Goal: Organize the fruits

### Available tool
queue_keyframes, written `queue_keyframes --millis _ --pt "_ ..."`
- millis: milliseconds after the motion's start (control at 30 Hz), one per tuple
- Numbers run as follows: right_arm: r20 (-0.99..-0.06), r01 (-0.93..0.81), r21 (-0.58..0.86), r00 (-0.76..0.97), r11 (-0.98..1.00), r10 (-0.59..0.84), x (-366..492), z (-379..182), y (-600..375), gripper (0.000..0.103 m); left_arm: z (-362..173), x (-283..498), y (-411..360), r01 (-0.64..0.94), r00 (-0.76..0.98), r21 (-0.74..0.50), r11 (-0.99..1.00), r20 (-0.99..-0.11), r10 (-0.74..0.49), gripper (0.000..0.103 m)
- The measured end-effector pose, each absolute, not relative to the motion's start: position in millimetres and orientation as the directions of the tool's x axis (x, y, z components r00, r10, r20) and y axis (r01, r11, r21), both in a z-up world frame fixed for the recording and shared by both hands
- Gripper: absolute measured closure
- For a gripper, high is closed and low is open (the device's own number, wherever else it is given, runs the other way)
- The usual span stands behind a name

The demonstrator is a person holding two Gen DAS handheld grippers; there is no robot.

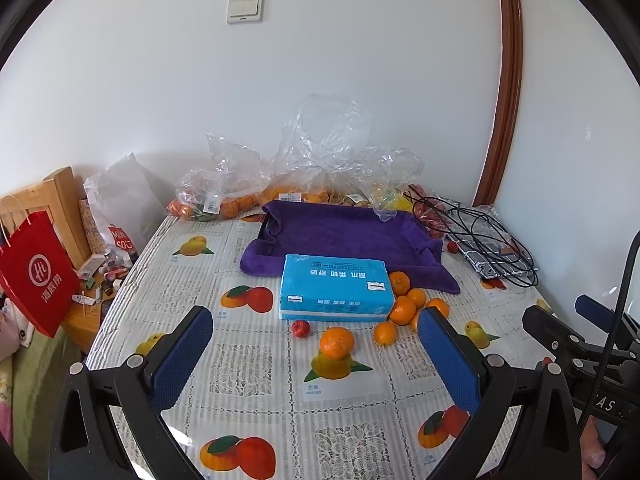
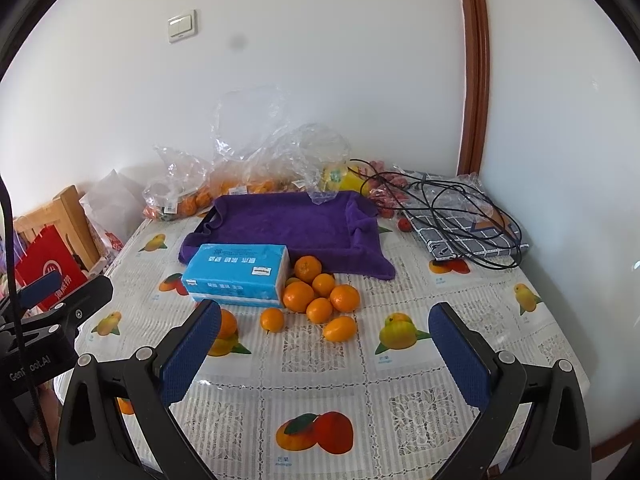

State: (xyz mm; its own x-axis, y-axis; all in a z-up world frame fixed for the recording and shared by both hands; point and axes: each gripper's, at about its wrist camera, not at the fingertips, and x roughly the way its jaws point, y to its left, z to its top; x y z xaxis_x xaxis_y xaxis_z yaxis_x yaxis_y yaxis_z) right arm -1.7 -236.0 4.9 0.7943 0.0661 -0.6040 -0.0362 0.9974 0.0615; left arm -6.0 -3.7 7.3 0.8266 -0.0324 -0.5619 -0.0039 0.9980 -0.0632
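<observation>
Both grippers hang above the near part of the table (image 2: 400, 364), which is covered by a fruit-print cloth. The left gripper (image 1: 316, 344) has its jaws spread wide and grasps nothing; a single orange (image 1: 337, 343) lies on the cloth between its blue pads (image 1: 182, 356), apart from both. The right gripper (image 2: 326, 344) is likewise released, its jaws wide and empty. The loose oranges (image 2: 316, 292) lie clustered on the cloth just beside the right end of a blue tissue pack (image 2: 238, 274), with a few strays nearer the camera. A small red fruit (image 1: 300, 328) rests in front of the pack in the left wrist view. Behind the pack sits a tray lined with a purple towel (image 2: 288, 228), holding no fruit; the towel's front edge drapes onto the cloth. Along the wall stand clear plastic bags (image 1: 256, 184) containing more oranges. At the far right lies a checked packet (image 2: 468, 232) with a black cable (image 2: 460, 204) coiled on top. A red paper bag (image 1: 36, 272) hangs off the table's left side.
</observation>
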Motion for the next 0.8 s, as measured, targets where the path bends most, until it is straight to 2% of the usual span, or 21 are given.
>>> queue_keyframes --millis 800 --pt "-0.596 -0.038 0.054 0.801 0.998 0.063 -3.0 6.5 -232.7 0.001 4.6 -5.8 -7.0 0.004 0.827 -0.064 0.998 -0.56 -0.04 0.0"
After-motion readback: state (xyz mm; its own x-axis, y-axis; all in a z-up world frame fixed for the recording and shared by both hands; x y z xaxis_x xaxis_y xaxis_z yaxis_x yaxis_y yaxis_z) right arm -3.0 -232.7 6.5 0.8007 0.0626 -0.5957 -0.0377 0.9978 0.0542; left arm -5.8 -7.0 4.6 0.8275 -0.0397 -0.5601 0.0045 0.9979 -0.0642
